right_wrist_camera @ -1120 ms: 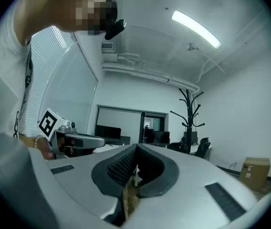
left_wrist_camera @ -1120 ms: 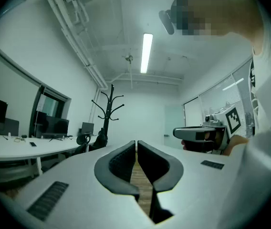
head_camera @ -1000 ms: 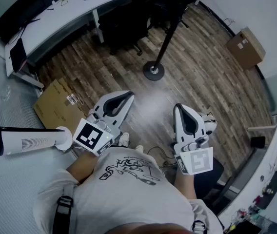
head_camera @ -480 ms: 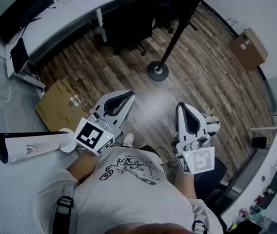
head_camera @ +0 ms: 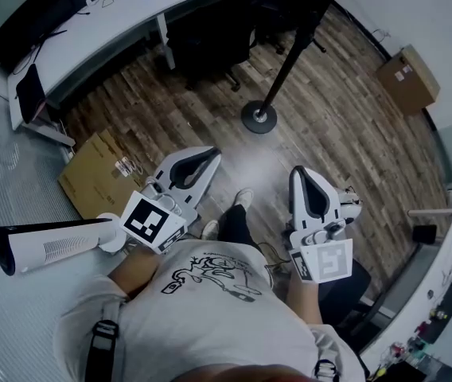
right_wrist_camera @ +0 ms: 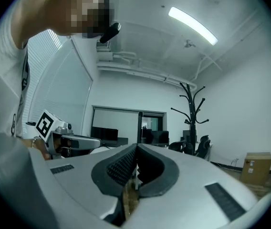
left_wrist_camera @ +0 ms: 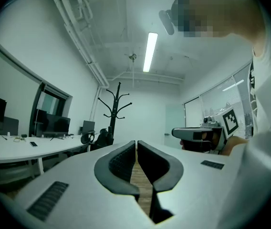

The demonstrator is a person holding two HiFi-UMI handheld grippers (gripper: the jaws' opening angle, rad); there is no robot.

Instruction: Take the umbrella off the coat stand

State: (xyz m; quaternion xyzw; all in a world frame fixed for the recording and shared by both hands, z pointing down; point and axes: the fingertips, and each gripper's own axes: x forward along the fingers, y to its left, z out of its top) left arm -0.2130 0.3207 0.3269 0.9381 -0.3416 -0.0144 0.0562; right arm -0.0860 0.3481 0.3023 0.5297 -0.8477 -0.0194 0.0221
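The umbrella itself I could not pick out: the top of the tall black coat stand [head_camera: 286, 58] ran into the dark clutter at the head view's upper edge, and from the gripper views its branching hooks looked bare, so if the umbrella hung there it was hidden from me. The stand's round base [head_camera: 258, 118] sat on the wood-plank floor [head_camera: 345, 142], well ahead of both tools, with a black office chair [head_camera: 210, 42] and a long white desk [head_camera: 91, 42] beyond it. What had just changed was the person's footing. A pale shoe [head_camera: 243, 198] had swung forward between the grippers where a moment before there was only floor, and the white tower fan [head_camera: 55, 245] at the left had slid back a little. I took that for a walk-up in progress, with the reach itself not yet begun. The left gripper [head_camera: 204, 157] was pressed together on nothing, and the right gripper [head_camera: 298, 175] likewise, both held level and pointing toward the stand. They would need to spread before any grab.
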